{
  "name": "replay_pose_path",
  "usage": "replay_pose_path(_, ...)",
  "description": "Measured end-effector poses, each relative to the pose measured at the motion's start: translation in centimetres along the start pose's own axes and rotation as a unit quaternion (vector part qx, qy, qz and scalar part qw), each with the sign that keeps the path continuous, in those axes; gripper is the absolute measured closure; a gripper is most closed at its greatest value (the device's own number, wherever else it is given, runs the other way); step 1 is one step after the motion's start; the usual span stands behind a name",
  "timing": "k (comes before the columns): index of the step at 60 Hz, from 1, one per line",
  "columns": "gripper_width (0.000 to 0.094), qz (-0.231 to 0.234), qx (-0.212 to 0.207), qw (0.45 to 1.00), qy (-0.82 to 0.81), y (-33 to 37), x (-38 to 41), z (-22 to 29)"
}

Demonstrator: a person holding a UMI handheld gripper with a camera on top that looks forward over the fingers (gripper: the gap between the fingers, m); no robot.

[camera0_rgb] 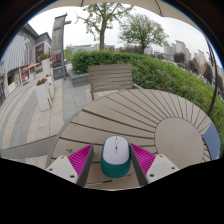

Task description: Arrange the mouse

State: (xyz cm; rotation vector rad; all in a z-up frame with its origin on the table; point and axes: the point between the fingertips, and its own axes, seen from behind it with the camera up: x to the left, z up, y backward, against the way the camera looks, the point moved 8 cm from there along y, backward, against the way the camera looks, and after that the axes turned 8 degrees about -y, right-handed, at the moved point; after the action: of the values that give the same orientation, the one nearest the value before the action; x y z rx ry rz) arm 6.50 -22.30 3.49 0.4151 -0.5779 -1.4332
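A white-topped mouse with a teal base [116, 155] lies on the round slatted wooden table [150, 115], near its front edge. My gripper [112, 160] is low over the table with its fingers either side of the mouse. The pink pads [80, 160] stand apart. The right pad is close to the mouse's side, and a small gap shows on the left. The mouse stands between the fingers and rests on the table.
A wooden bench [110, 78] stands just beyond the table. A green hedge [170, 68] runs behind it to the right. Paved ground [30, 110], a standing sign [58, 45] and buildings lie to the left. Trees stand farther back.
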Motion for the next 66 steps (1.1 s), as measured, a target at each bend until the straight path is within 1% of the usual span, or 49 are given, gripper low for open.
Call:
replay_pose_path(1, 0.0272, -0.004, 0.0, 1.0, 0.002, 0.2, -0.4, 0.0)
replay_pose_path(2, 0.0355, -0.01, -0.001, 1.0, 0.004, 0.2, -0.6, 0.1)
replay_pose_path(3, 0.0474, -0.015, -0.003, 1.0, 0.005, 0.1, -0.8, 0.1)
replay_pose_path(7, 0.0509, -0.009, 0.007, 1.0, -0.002, 0.3, -0.9, 0.2)
replay_pose_path(13, 0.0512, 0.004, 0.013, 1.0, -0.023, 2.6, -2.1, 2.6)
replay_pose_path(16, 0.0511, 0.015, -0.002, 0.999, -0.038, 4.5, -3.3, 5.0)
replay_pose_path(23, 0.0511, 0.015, -0.041, 0.997, -0.064, 9.5, -9.4, 11.3)
replay_pose_path(27, 0.0512, -0.003, -0.056, 0.996, -0.068, 11.2, -15.4, 13.7)
replay_pose_path(31, 0.0511, -0.043, -0.071, 0.995, -0.06, 11.7, -22.0, 15.5)
replay_pose_path(33, 0.0512, -0.063, -0.074, 0.994, -0.056, 11.6, -25.4, 15.5)
replay_pose_path(36, 0.0512, -0.09, -0.066, 0.992, -0.06, 11.9, -31.0, 14.3)
replay_pose_path(39, 0.051, -0.111, -0.059, 0.99, -0.07, 10.4, -34.6, 13.3)
replay_pose_path(42, 0.051, -0.124, -0.052, 0.988, -0.072, 9.3, -38.8, 11.1)
replay_pose_path(50, 0.0508, -0.152, -0.014, 0.986, -0.066, 6.7, -45.3, 6.2)
replay_pose_path(54, 0.0501, -0.16, 0.005, 0.985, -0.07, 6.2, -47.1, 4.4)
replay_pose_path(58, 0.044, -0.154, 0.014, 0.984, -0.088, 5.8, -47.6, 3.0)
replay_pose_path(60, 0.0414, -0.147, 0.009, 0.984, -0.099, 6.2, -47.7, 3.1)
replay_pose_path(62, 0.0332, -0.153, 0.014, 0.982, -0.107, 6.4, -47.7, 3.2)
replay_pose_path(64, 0.0209, -0.163, 0.015, 0.98, -0.112, 7.5, -47.9, 3.4)
replay_pose_path(66, 0.0137, -0.17, 0.012, 0.979, -0.114, 8.7, -47.9, 4.0)
